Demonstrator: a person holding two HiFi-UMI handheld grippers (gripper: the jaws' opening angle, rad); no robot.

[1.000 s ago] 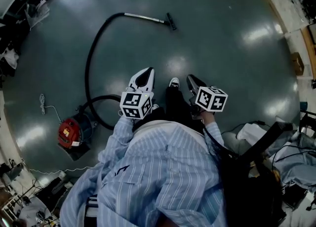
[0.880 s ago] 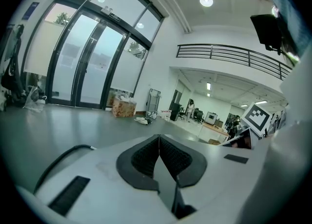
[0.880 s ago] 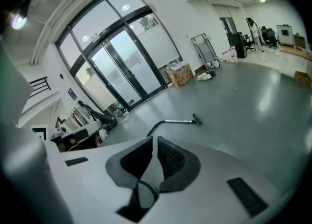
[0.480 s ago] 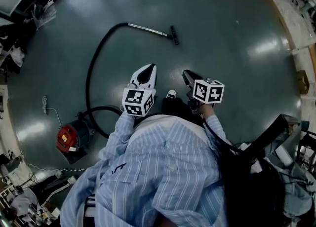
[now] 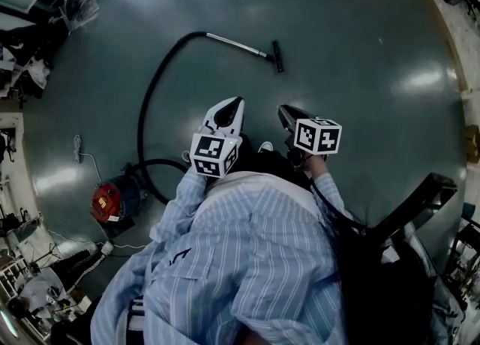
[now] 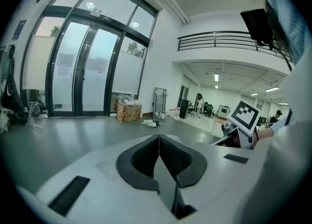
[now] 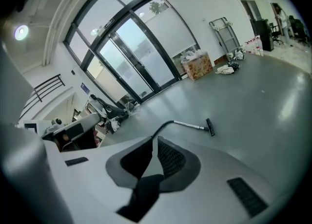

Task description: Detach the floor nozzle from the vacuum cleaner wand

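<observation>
Overhead, from the head view, the person in a striped shirt [image 5: 240, 261] stood on a grey-green floor [image 5: 360, 111] with both tools held out ahead at about waist level, side by side but apart. The left gripper [image 5: 238, 100] was white and the right gripper [image 5: 284, 110] dark, each with its marker cube nearest the body, and a shoe [image 5: 265, 146] showed between them. The floor nozzle [image 5: 278, 56] lay on the floor well ahead of both tools, touched by neither, and was fitted to the end of the metal wand [image 5: 238, 45]. From the wand's other end a black hose [image 5: 150, 103] curved back and left to the red vacuum cleaner [image 5: 105, 201], which sat on the floor at the person's left, with a pale cord [image 5: 79, 152] lying just beyond it. In the left gripper view the jaws were pressed together along a single seam with nothing between them; past them stood tall glass doors [image 6: 83, 72], a cardboard box [image 6: 128, 111] on the floor and a balcony railing [image 6: 219, 40] higher up, while the right tool's marker cube showed at the right edge. In the right gripper view the jaws were likewise closed and empty, tips meeting, and they pointed down toward the floor, where the nozzle, wand and part of the hose lay in a line some way beyond the tips, with the same box and doors farther back.
</observation>
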